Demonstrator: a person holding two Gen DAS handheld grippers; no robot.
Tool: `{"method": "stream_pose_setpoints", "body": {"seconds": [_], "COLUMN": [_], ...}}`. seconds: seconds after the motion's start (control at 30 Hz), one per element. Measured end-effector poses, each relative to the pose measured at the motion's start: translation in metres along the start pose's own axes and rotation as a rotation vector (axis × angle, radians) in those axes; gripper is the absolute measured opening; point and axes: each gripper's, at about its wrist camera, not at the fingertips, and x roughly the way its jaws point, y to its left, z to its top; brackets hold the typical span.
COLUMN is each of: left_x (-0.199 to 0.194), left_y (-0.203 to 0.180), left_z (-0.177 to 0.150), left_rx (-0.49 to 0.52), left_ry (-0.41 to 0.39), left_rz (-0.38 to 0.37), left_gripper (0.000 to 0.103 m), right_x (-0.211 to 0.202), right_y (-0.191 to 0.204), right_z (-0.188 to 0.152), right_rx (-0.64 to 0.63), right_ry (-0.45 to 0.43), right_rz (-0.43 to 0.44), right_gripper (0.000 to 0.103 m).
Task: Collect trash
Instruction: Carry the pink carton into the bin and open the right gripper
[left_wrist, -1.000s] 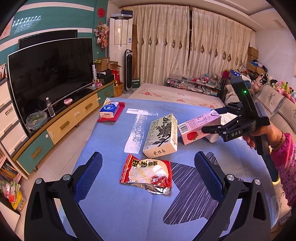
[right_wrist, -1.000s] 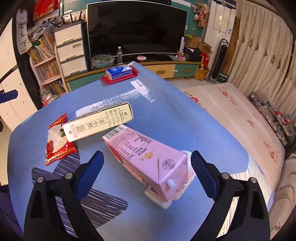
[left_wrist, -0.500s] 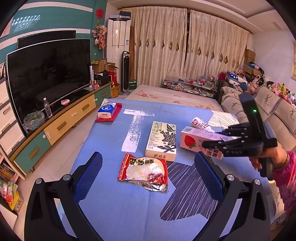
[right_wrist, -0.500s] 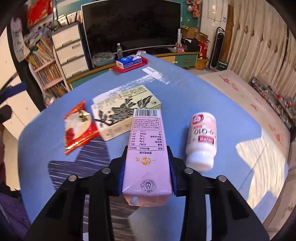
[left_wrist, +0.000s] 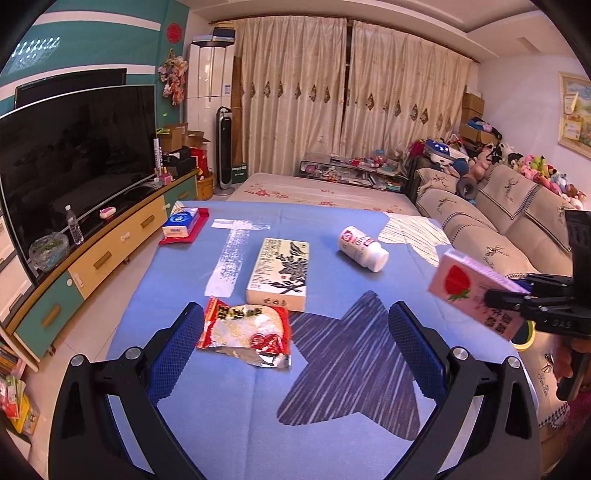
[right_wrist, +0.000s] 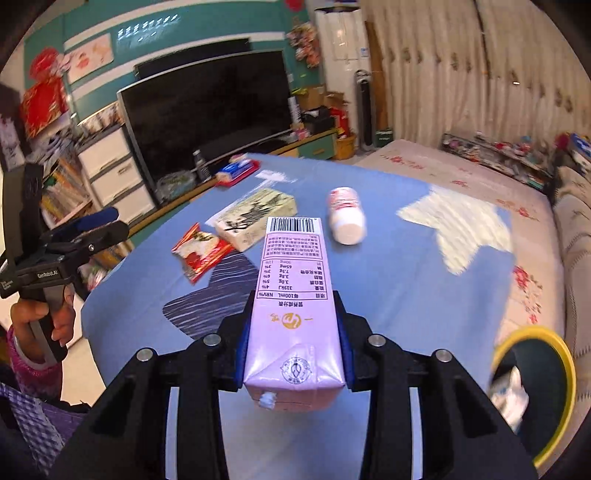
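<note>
Right claw (right_wrist: 291, 354) is pinching the pink carton (right_wrist: 293, 306) up off the tabletop (right_wrist: 406, 273), near the yellow-rimmed bin (right_wrist: 535, 373). Left claw (left_wrist: 295, 354) hangs spread over the snack wrapper (left_wrist: 245, 334); tea box (left_wrist: 279, 273) and bottle (left_wrist: 362, 248) beyond the wrapper aren't collected yet.

Counted around the blue tablecloth (left_wrist: 332, 424): one pink rectangular milk carton (right_wrist: 293, 291) — off the cloth, past its right edge; one red and silver foil snack packet (left_wrist: 245, 334) near its front; one cream flat cardboard box with a black floral print (left_wrist: 279, 273) at its middle; one white plastic bottle with a pink label (left_wrist: 362, 248) lying toward its right; one blue tissue pack (left_wrist: 181, 223) at its far left corner — on one red tray (left_wrist: 184, 234). One yellow-rimmed bin (right_wrist: 535, 391) beside the cloth's right edge.
</note>
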Motion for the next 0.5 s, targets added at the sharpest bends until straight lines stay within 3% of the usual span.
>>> {"method": "stream_pose_setpoints", "body": {"seconds": [0.23,0.5], "left_x": [-0.002,0.000], "left_y": [-0.023,-0.040], "left_z": [-0.003,0.001], "left_rx": [0.039,0.073], "left_ry": [0.006,0.014], "left_rz": [-0.035,-0.037], "left_gripper": [0.098,0.098], "right_x": [-0.043,-0.047], "right_y": [-0.071,-0.169], "right_z": [-0.039,-0.083], "right_rx": [0.182,0.422], "right_ry": [-0.019,0.018], "right_rz": [-0.221,-0.411], "right_gripper": [0.036,0.036]}}
